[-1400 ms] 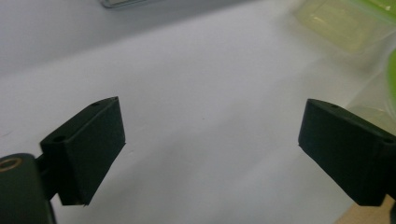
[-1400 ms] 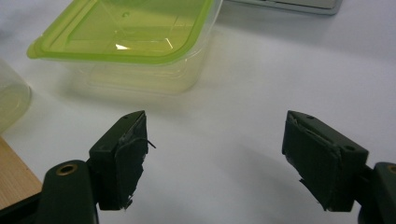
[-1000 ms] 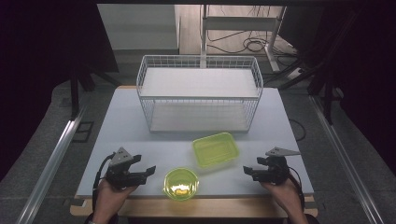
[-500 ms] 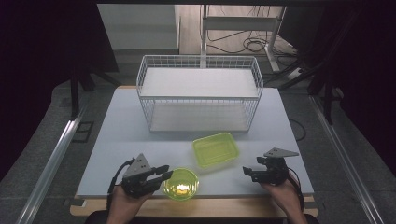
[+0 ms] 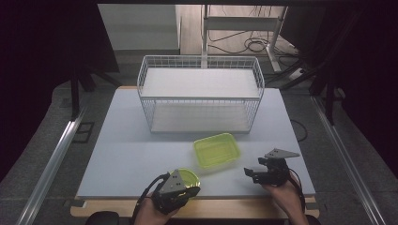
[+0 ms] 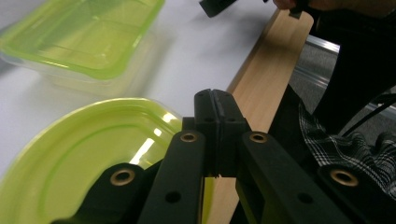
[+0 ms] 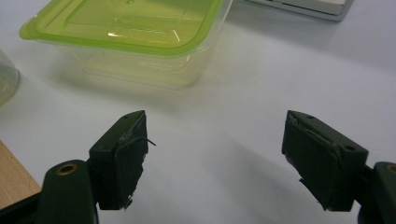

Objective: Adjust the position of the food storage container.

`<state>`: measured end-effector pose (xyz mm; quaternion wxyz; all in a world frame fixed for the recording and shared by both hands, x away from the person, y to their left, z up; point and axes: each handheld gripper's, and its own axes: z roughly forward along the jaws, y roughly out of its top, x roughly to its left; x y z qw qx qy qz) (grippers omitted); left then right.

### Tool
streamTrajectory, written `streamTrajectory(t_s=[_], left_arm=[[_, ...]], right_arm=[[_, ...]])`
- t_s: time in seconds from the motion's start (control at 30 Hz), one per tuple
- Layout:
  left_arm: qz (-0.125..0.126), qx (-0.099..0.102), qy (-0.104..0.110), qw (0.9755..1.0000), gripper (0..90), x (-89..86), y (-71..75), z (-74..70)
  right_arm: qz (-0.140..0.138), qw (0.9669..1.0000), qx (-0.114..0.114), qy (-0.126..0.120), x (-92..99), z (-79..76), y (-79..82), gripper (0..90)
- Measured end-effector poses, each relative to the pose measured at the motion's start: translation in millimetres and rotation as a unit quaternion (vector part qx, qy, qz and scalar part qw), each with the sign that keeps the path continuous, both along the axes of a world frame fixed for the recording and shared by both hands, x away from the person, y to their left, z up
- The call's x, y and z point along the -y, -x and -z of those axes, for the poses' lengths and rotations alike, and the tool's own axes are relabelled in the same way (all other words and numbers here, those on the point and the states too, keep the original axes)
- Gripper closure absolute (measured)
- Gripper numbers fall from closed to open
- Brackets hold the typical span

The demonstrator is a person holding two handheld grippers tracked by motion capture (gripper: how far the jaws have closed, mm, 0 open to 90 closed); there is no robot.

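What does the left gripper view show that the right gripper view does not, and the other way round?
Left gripper view: the left gripper, whose fingers have just been closing and now meet at the rim of the round green lid; whether they pinch it is unclear. Also some checked cloth.
Right gripper view: the right gripper, fingers wide open, and a corner of the white basket.
Both: the rectangular green-lidded container and the white table.

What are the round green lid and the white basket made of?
The round lid looks like see-through yellow-green plastic: it is glossy, with a bright streak of light across it and moulded ridges. The white basket looks like thin metal wire with a white coating, since you can see straight through its grid, though the coating is a guess.
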<state>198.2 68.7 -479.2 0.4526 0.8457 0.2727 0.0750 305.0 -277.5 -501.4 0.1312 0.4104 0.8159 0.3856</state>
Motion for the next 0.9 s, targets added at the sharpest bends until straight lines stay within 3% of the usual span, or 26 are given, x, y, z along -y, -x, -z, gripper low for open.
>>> streamTrajectory(t_s=[0.43, 0.9], left_arm=[[0.001, -0.023, -0.034, 0.9991, 89.8, 7.2, 4.9, 13.8], [-0.017, -0.041, -0.036, 0.9983, 89.8, -4.2, -5.1, 18.0]], right_arm=[[0.001, 1.0, -0.005, 0.003, -0.3, 1.2, -0.3, 23.2], [0.0, 1.0, -0.007, 0.006, -0.4, 2.1, -0.5, 23.1]])
